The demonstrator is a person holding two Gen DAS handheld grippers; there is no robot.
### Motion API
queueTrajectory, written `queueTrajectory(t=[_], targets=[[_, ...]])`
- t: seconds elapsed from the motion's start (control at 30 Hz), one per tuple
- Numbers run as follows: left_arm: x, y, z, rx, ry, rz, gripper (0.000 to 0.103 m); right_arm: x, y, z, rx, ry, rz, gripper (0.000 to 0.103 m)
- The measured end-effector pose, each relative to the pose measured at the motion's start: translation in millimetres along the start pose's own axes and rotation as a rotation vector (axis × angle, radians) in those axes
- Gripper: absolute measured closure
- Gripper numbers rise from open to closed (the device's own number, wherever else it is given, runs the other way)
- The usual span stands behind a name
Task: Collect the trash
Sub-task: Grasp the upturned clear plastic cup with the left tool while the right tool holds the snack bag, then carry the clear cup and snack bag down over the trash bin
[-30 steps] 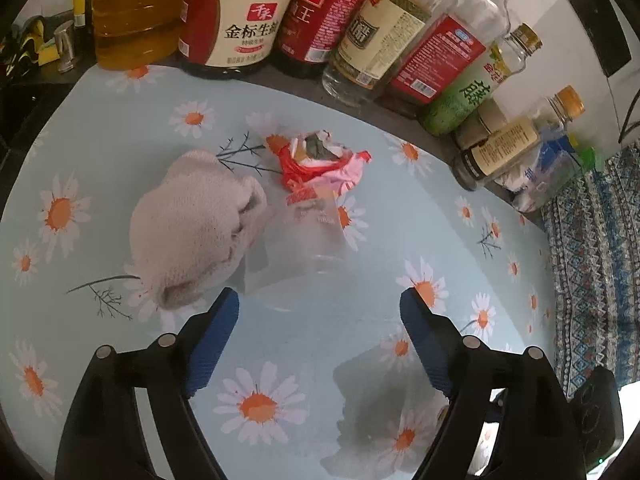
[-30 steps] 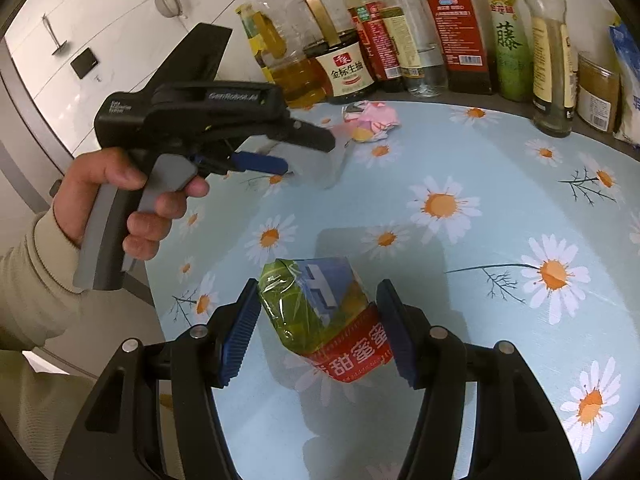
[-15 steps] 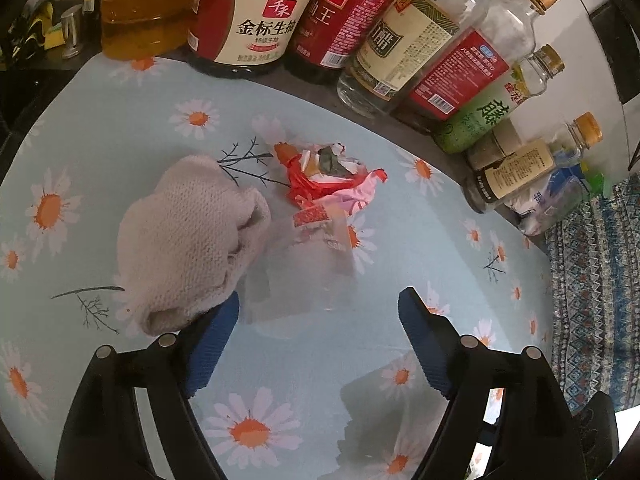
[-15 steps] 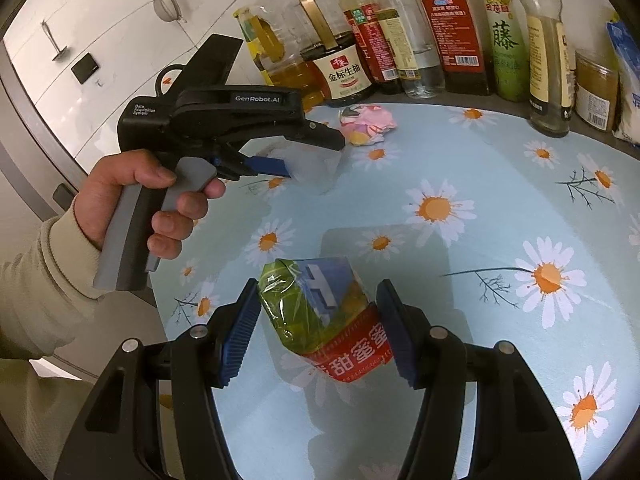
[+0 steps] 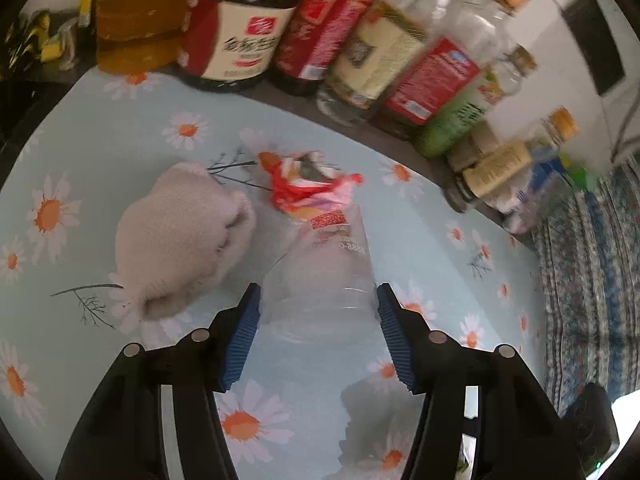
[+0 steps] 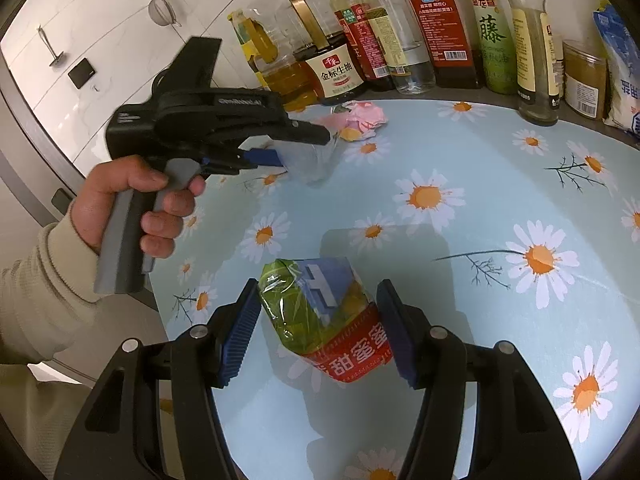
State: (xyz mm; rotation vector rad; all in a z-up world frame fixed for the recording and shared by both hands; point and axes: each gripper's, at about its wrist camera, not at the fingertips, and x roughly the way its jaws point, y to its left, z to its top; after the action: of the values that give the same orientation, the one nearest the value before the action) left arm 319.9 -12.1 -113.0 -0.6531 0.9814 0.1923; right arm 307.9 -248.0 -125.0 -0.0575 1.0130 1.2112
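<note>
Left gripper (image 5: 318,312) closing its fingers (image 5: 242,336) on a clear plastic cup (image 5: 324,264); pads at both cup walls, contact looks made. Cup sits mid-worktop (image 5: 432,240), toward the back edge, just in front of a crumpled red-pink wrapper (image 5: 312,188) and touching a beige knitted cloth (image 5: 180,232) on its left. Right gripper (image 6: 318,332) clamped on a green-yellow snack bag with red band (image 6: 324,312), held above the front-left part of the daisy-print worktop. Left hand (image 6: 132,204) wrapped round the left gripper's grey handle. Row of oil and sauce bottles (image 6: 400,28) along the back edge.
</note>
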Motion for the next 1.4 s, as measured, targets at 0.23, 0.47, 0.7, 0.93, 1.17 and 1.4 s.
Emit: queueTrajectory(t=[0.23, 0.47, 0.7, 0.93, 1.17, 1.4], targets=[[-16.3, -0.7, -23.0, 0.033, 0.006, -0.014, 0.047, -3.5, -2.2, -5.2, 0.039, -0.008, -0.032, 0.043], [-42.4, 7.6, -55.2, 0.071, 0.047, -0.030, 0.047, -1.0, 7.5, -6.4, 0.055, 0.005, -0.081, 0.043], [-74.2, 29.8, -82.0, 0.090, 0.045, -0.030, 0.047, 7.1, 33.5, -3.5, 0.050, 0.021, -0.117, 0.043], [-115.7, 57.3, -95.7, 0.145, 0.001, -0.058, 0.047, 16.3, 77.6, -1.1, 0.041, 0.010, -0.172, 0.043], [-159.6, 91.9, -111.8, 0.199, -0.028, -0.077, 0.047, 28.1, 130.3, -1.7, 0.065, -0.004, -0.200, 0.043], [-195.8, 138.5, -132.6, 0.195, -0.045, -0.114, 0.047, 45.2, 188.9, -8.9, 0.069, -0.004, -0.232, 0.043]])
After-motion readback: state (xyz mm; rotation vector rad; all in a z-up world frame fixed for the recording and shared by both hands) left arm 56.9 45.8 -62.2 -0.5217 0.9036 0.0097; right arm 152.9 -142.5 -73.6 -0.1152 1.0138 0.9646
